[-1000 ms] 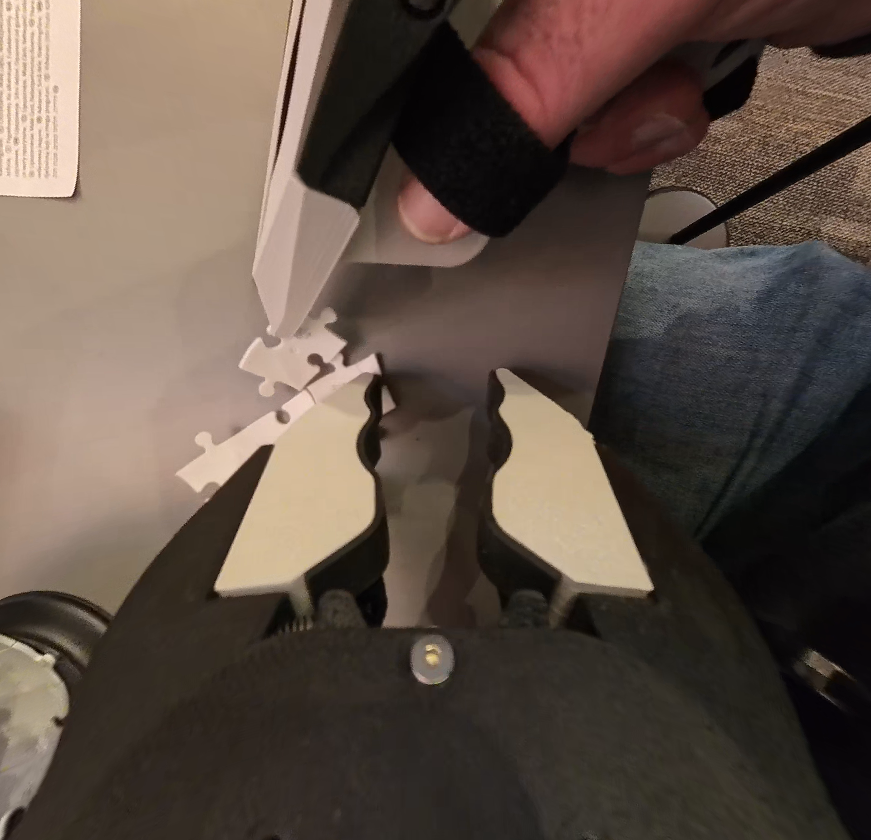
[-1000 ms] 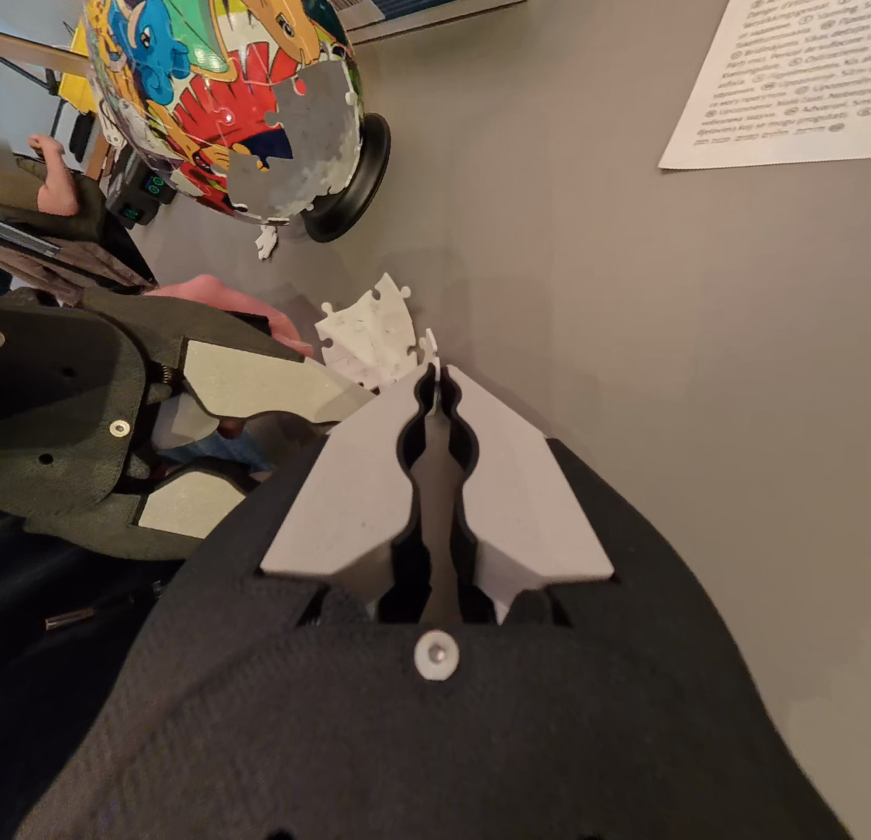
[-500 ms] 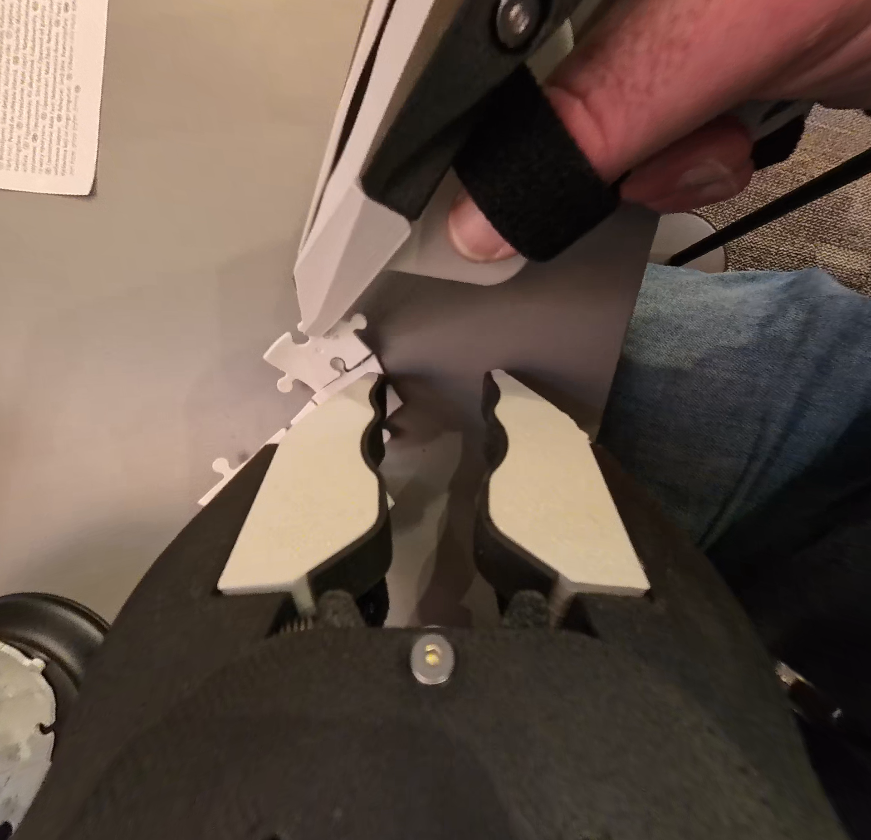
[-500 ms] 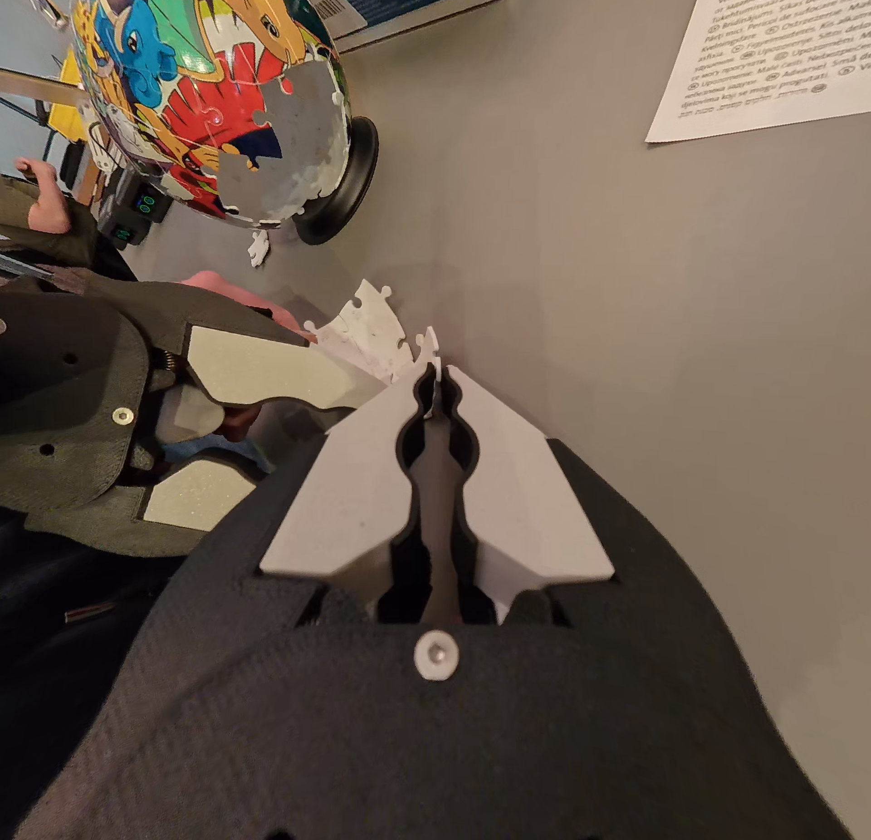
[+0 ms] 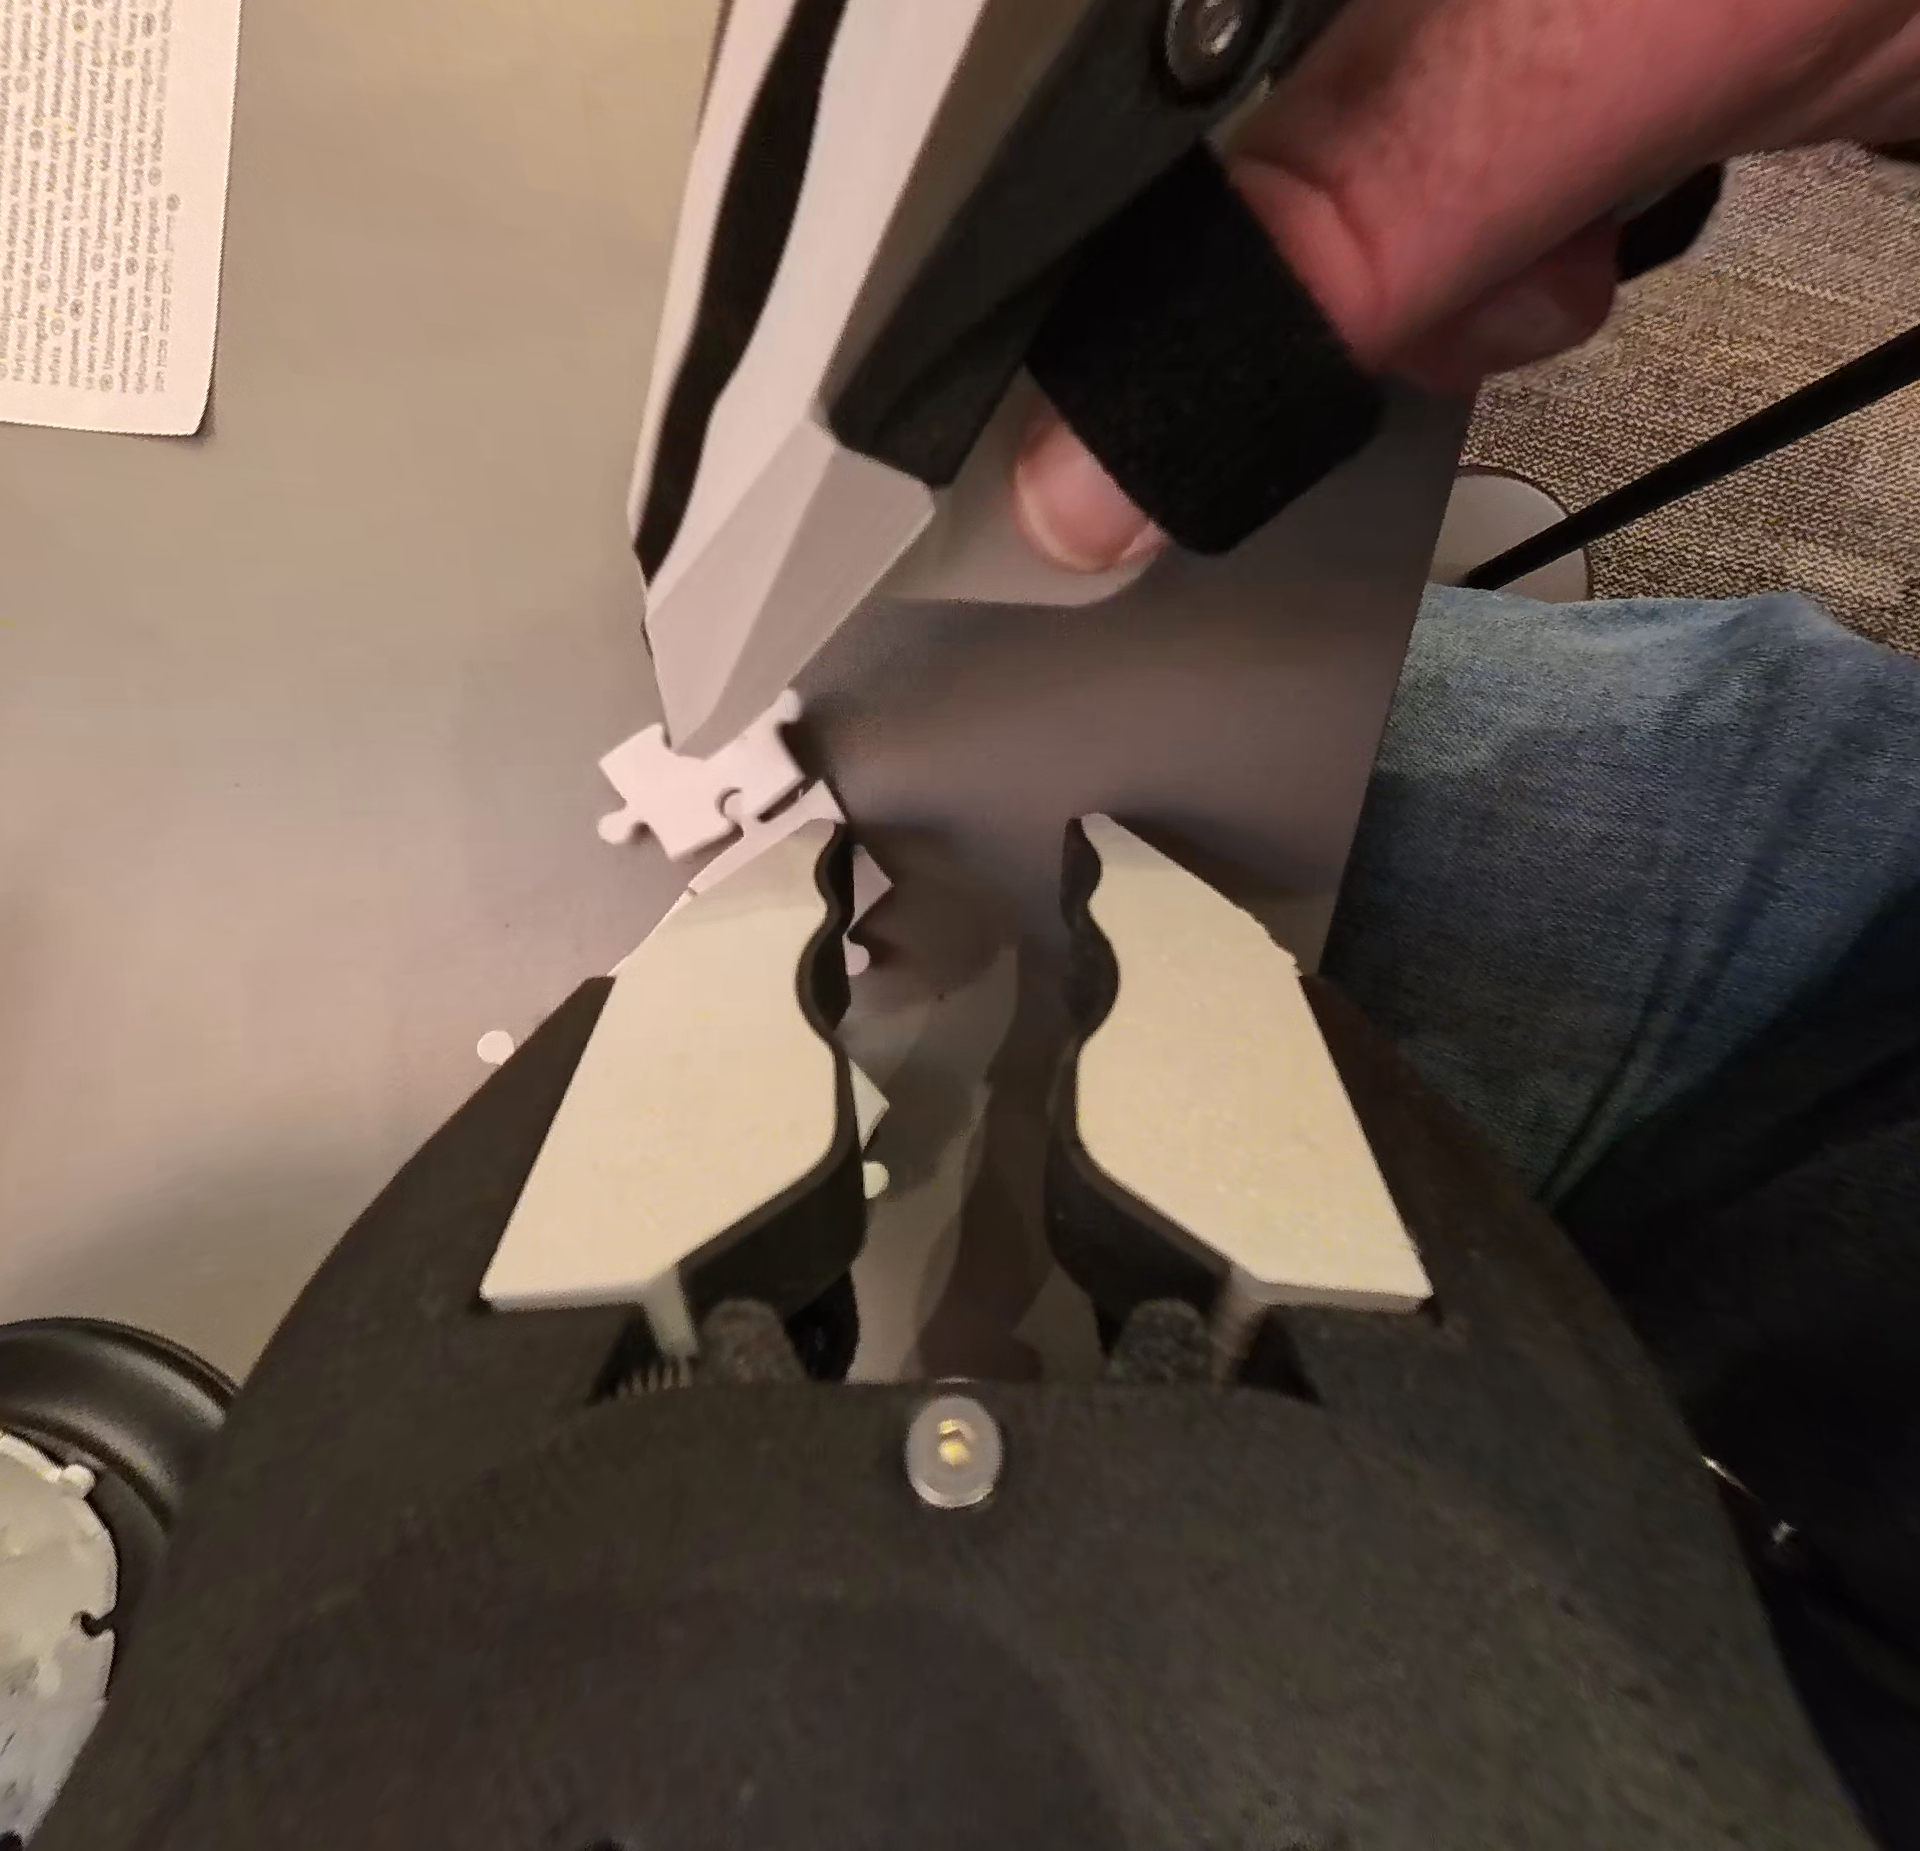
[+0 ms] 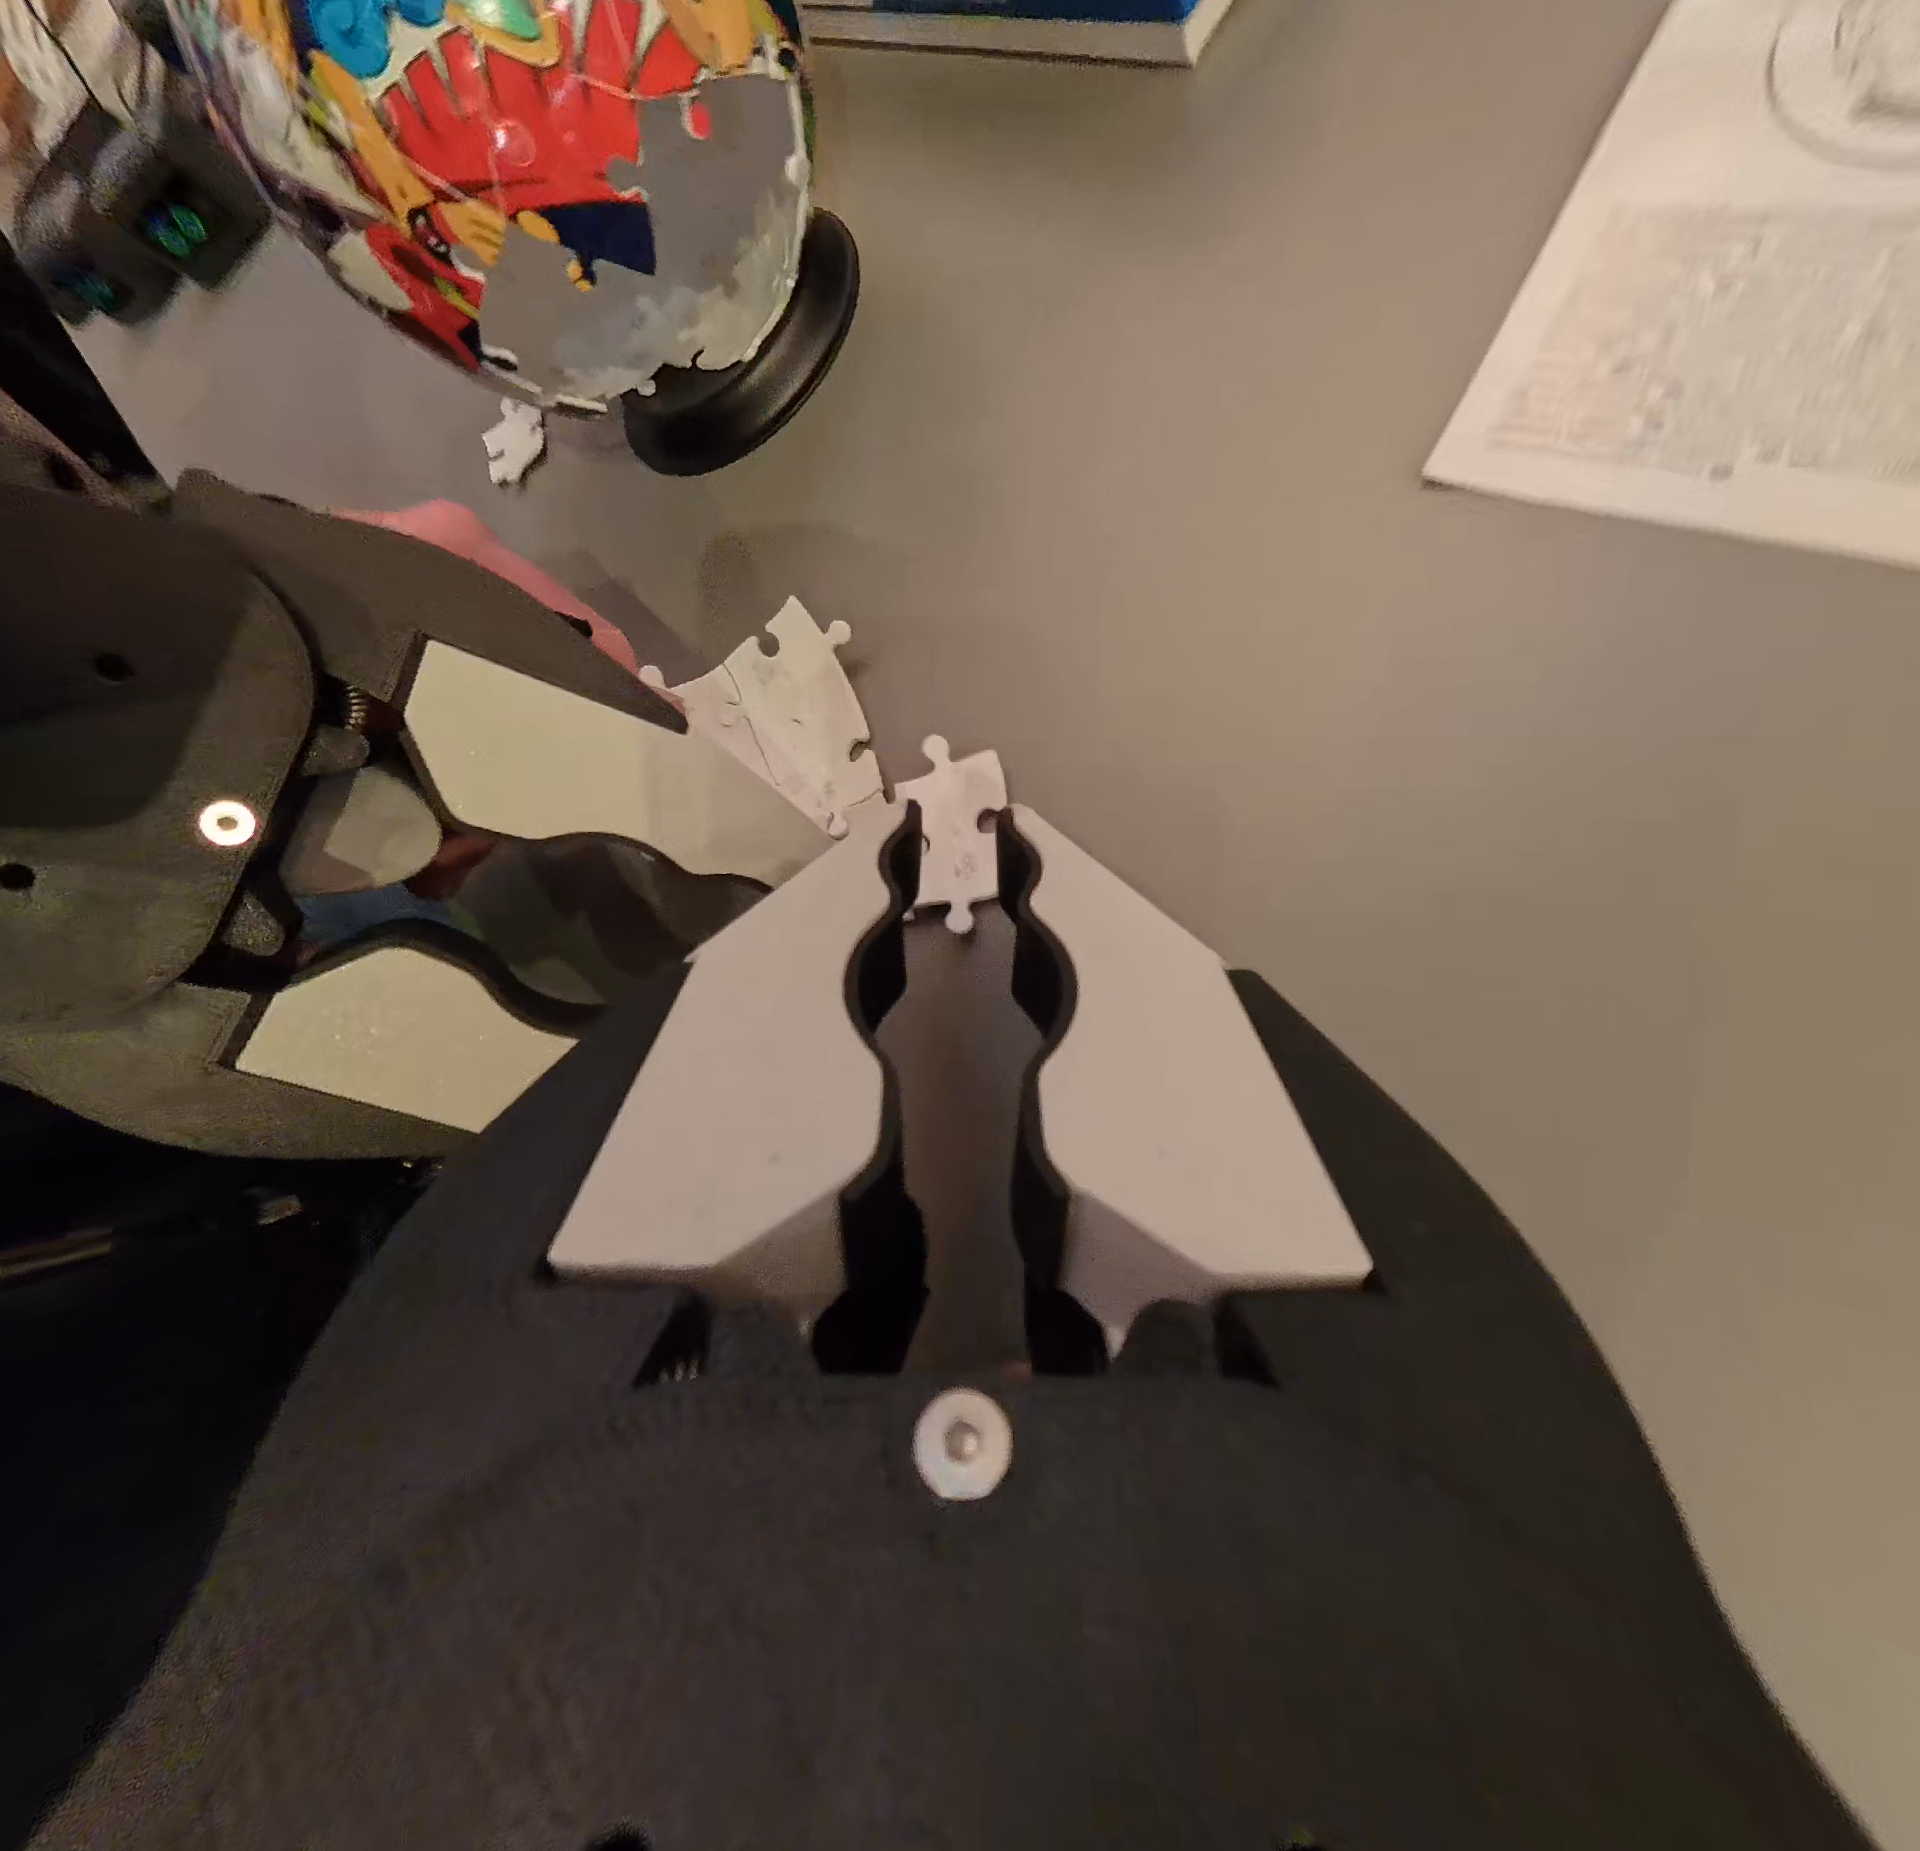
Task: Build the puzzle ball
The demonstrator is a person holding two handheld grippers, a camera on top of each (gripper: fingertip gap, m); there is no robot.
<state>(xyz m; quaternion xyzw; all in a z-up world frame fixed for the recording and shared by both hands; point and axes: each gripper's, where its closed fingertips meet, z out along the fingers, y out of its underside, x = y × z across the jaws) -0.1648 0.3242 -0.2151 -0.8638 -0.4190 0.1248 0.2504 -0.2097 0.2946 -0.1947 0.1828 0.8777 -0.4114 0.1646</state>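
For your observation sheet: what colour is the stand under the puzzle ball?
Black; the stand shows best in the right wrist view.

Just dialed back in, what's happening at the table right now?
A person is working two handheld grippers over a grey table. The right gripper has its jaws apart around a single white puzzle piece lying face-down. The left gripper, jaws open and empty, sits beside a small joined cluster of white pieces. The colourful puzzle ball waits on its black stand with a patch of pieces not yet filled in. Another loose piece lies by the stand.
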